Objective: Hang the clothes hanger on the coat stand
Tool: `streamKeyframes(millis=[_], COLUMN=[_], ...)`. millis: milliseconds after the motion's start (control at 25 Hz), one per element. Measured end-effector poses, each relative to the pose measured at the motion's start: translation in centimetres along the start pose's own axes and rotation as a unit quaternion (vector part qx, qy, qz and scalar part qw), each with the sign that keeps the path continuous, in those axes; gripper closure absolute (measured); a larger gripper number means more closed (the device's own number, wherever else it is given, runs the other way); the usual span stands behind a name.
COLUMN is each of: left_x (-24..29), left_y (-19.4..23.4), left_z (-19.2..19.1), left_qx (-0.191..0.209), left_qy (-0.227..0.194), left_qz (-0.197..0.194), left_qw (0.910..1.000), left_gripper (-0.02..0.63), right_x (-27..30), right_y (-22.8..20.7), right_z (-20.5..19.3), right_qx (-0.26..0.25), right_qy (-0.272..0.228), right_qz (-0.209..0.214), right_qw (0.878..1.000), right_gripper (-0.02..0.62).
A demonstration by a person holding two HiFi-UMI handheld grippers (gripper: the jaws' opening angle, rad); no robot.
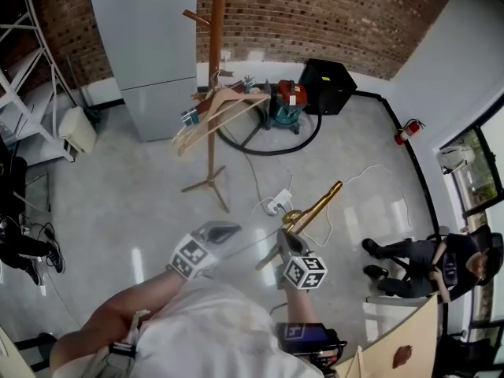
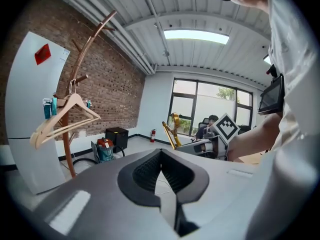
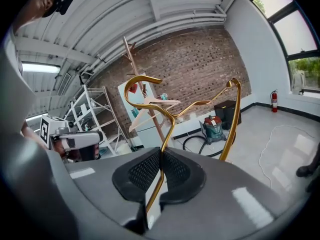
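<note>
Plainly, right gripper point(image 3: 161, 156) clamped on the gold metal hanger point(image 1: 315, 209), held above the floor, well apart from the wooden coat stand point(image 1: 213, 93) carrying wooden hangers point(image 1: 216, 113), left gripper point(image 2: 161, 166) jaws pressed together, empty.

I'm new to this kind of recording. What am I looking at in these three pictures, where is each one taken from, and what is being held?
There is no robot here: a person holds a two-jaw gripper in each hand. The head view comes from a camera on the person's head, looking steeply down at the floor. The other two views come from cameras riding on each gripper, looking along its jaws. The right gripper is shut on a gold hanger. The left gripper is shut with nothing in it. Ahead stands a wooden coat stand with wooden hangers on it. Beyond it on the floor are a small vacuum cleaner and a black box. A seated person is at the right.
</note>
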State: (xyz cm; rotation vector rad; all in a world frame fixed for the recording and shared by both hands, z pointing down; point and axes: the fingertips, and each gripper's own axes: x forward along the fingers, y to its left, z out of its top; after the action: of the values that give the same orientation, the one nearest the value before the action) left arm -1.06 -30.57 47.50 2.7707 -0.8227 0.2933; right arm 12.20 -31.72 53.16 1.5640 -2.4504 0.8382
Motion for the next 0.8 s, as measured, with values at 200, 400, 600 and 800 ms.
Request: streamKeyframes(millis=[200,400,600,800], left_x=[-0.9,-2.4,-3.9,-5.7], left_y=[6.3,11.5,14.7,17.0], left_z=[1.8,3.3,4.3,4.5], left_qx=[-0.007,-0.007,-0.005,-0.024], left_qy=[-0.014,-0.023,-0.034,-0.054], left_qz=[0.006,0.018,0.035,0.072], left_qw=[0.9999,0.9996,0.9988,0.9956], left_gripper=[0.604,0.604,0.604,0.604], right_x=[6.7,13.6,19.2,24.3], right_y=[1.7,4.7,7.6,10.2], right_z=[4.5,9.5,14.0,17.8], right_qx=[-0.009,-0.029,-0.038,-0.034], right_qy=[-0.011,-0.024,-0.034,-0.029], right_qz=[0.005,0.029,0.051,0.084], right_qw=[1.0,0.999,0.997,0.996], right_gripper=[0.571,0.57,0.571,0.57])
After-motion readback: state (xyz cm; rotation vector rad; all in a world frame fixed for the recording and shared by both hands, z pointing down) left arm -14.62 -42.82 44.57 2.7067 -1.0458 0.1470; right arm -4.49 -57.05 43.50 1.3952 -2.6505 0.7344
